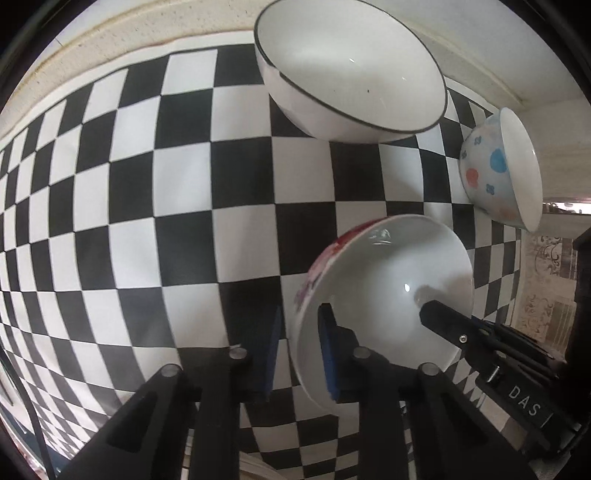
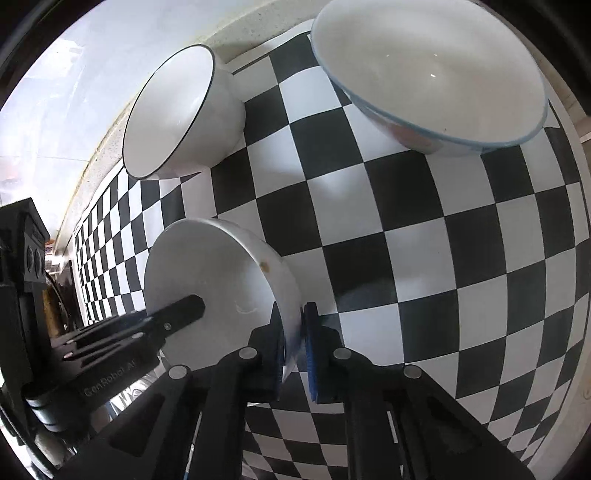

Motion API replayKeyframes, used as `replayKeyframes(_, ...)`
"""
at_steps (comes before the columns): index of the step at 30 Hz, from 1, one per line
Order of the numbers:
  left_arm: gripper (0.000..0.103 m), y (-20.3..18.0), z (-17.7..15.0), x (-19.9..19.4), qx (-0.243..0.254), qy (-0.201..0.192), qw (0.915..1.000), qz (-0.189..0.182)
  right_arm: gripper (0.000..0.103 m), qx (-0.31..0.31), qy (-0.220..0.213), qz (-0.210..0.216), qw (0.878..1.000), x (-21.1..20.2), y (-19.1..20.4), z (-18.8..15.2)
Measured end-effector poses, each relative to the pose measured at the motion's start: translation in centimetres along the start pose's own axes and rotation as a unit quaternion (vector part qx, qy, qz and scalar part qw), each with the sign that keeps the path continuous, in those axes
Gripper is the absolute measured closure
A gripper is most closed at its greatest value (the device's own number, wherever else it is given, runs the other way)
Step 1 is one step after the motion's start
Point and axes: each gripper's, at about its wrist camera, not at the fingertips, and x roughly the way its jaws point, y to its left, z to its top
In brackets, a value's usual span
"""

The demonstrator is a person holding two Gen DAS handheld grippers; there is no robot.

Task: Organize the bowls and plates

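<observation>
A: What are the bowls standing on?

B: A black-and-white checkered cloth over a pale speckled counter; a light wall runs behind it

A: And the grippers?

B: Both clamp the same small white bowl, on opposite sides of its rim. The left gripper has its blue pads pinched on the wall by the red floral pattern; the right gripper is closed down on the rim too

A: Other bowls?

B: 2 more: a black-rimmed bowl further back, and a bowl with blue and orange spots near the cloth's edge, all apart
</observation>
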Motion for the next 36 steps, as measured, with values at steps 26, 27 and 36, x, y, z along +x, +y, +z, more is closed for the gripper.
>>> replayKeyframes(26,0.088,-3.3,-7.9,-3.9,0.034,-0.017,0.9990,-0.023,0.093,-0.028,-0.018,-0.020,0.999,-4.9,-1.3,-10.3)
replayKeyframes(27,0.088,-3.5,-8.5,-3.8,0.039,-0.016,0.9989,-0.022,0.093,-0.027,-0.017,-0.020,0.999,-5.0,-1.6,-11.0)
replayKeyframes(36,0.088,-5.9,-13.0,-0.9,0.063,0.017,0.9977,-0.018,0.093,-0.018,-0.003,-0.029,0.999,-5.3,-5.4,-15.6)
